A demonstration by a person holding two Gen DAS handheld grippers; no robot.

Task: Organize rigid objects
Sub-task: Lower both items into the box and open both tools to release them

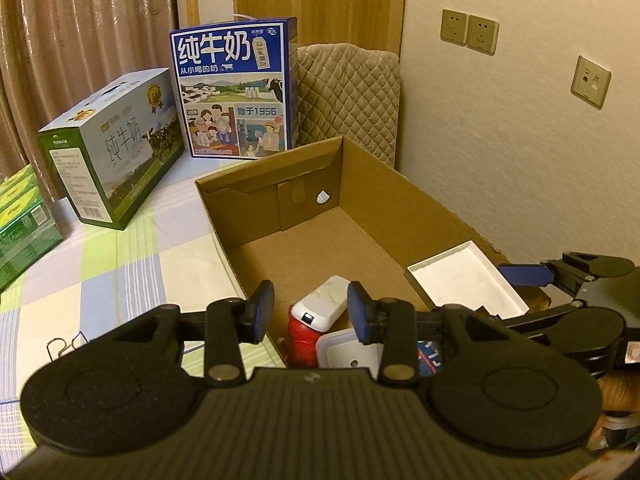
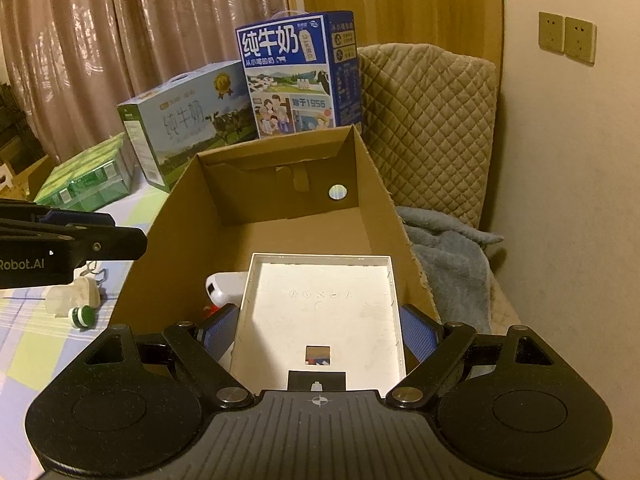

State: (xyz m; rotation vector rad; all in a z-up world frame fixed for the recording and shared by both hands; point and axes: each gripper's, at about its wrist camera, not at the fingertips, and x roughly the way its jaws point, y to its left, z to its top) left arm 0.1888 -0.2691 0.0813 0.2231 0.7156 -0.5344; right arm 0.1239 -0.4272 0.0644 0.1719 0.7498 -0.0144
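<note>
White plastic tray, low centre of your right view above the cardboard box, sits clamped by its side walls in your right gripper: light, stiff, slippery; grip gently. Left gripper is clenched, empty.

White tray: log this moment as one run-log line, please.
right claw: shut on white tray | position: over open cardboard box | left claw: shut, empty

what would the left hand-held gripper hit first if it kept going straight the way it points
Probably the white device lying on the red item inside the cardboard box, right ahead of the left hand-held gripper; depth is hard to judge.
</note>
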